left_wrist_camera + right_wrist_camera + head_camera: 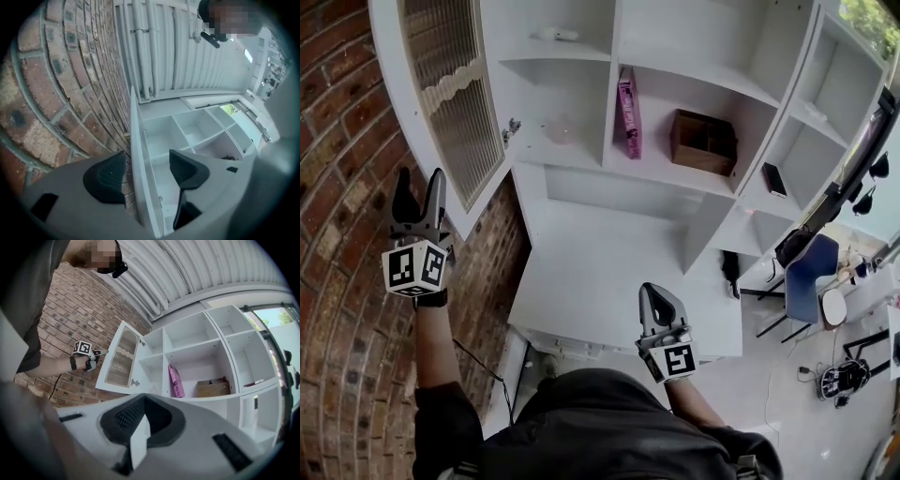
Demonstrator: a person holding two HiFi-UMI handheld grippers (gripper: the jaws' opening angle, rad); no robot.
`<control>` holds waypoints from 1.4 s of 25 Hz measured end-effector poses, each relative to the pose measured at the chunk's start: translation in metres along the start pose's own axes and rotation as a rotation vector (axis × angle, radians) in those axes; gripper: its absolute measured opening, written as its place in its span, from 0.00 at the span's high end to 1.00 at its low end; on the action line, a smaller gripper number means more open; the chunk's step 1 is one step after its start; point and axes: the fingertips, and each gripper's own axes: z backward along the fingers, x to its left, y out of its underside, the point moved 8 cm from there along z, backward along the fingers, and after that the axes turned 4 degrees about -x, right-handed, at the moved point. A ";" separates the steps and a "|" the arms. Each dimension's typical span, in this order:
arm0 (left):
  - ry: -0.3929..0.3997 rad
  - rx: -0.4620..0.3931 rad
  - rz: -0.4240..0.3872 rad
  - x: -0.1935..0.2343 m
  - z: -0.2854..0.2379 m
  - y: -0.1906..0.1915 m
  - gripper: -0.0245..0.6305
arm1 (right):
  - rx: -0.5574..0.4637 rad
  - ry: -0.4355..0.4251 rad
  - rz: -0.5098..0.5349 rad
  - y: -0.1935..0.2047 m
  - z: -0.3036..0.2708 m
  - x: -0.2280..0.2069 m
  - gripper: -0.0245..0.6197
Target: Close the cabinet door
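Hinges held the cabinet door (450,103) swung wide at the left end of the white cabinet (609,253), out toward the brick wall (342,206). The left gripper (420,183) was raised at the door's free edge. Its jaws were spread with that thin edge running between them, and the pads did not look to be pressing on it. The right gripper (658,305) hung low near the person's body, its pads pressed together on nothing.

I judged the door light and stiff: a painted white frame round a ribbed glass pane. The pane looked like the fragile part, so the frame at the free edge, far from the hinges, seemed the place to push or pinch. The smooth paint might let the pads slide.

Most shelves stood bare. One held a pink book (628,112) upright and a wooden box (703,141) well apart from it. A corrugated ceiling ran overhead, and a blue chair (811,272) stood on the pale floor to the right.
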 end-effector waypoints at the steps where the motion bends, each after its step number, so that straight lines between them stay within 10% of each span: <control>1: 0.000 -0.006 -0.004 0.003 -0.006 0.000 0.54 | -0.001 0.005 0.000 0.000 -0.003 -0.001 0.96; 35: -0.011 -0.030 -0.054 0.018 -0.069 -0.027 0.81 | 0.028 0.038 -0.031 0.019 -0.013 -0.017 0.96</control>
